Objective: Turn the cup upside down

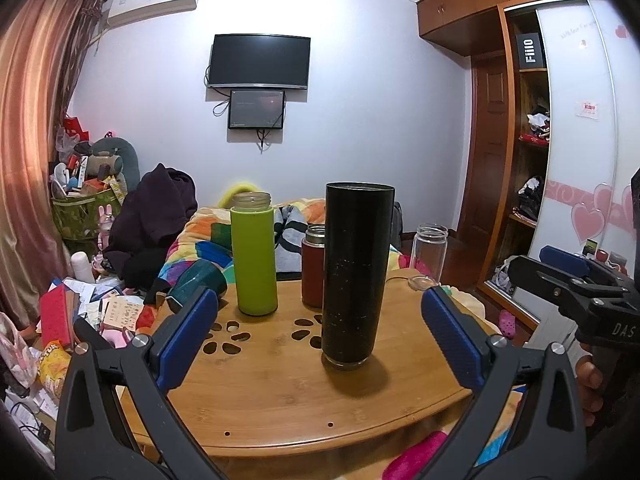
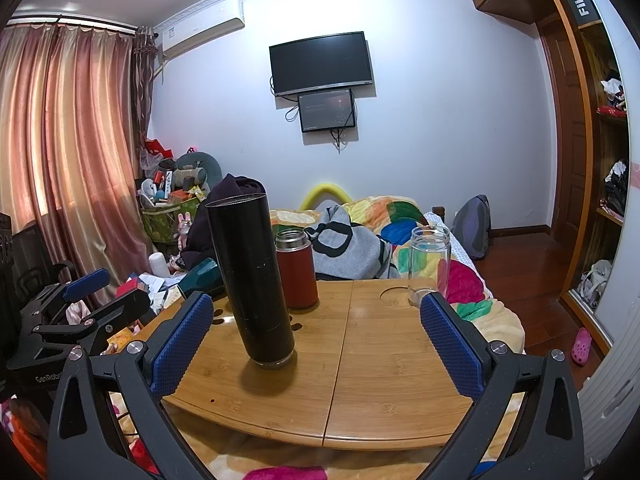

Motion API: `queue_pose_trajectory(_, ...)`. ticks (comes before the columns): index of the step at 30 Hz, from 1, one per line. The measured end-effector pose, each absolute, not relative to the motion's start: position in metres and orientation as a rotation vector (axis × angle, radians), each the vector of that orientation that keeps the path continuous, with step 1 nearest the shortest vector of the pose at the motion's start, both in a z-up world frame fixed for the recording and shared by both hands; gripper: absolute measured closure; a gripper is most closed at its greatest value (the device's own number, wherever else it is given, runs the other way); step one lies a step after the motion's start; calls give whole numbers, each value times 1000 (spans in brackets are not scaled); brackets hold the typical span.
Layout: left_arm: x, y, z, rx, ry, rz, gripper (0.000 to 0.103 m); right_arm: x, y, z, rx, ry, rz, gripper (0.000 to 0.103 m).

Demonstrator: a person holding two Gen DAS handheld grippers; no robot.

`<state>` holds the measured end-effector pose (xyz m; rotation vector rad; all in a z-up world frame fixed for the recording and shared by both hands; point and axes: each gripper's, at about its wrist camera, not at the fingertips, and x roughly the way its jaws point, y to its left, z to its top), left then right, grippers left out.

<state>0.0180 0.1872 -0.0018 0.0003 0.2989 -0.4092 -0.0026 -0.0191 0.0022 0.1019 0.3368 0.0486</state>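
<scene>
A tall black cup stands upright on the bamboo table; it also shows in the right wrist view. My left gripper is open and empty, with the black cup just beyond and between its blue pads. My right gripper is open and empty, with the black cup ahead near its left pad. The right gripper also appears at the right edge of the left wrist view. The left gripper shows at the left of the right wrist view.
On the table stand a green bottle, a red thermos and a clear glass jar. A dark teal cup lies at the table's left edge. Bedding lies behind, clutter at left, wardrobe at right.
</scene>
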Motion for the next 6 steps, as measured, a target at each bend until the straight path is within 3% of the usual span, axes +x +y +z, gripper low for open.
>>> queue_pose_trajectory(6, 20, 190, -2, -22, 310, -414, 0, -1, -20, 0, 108, 340, 47, 0)
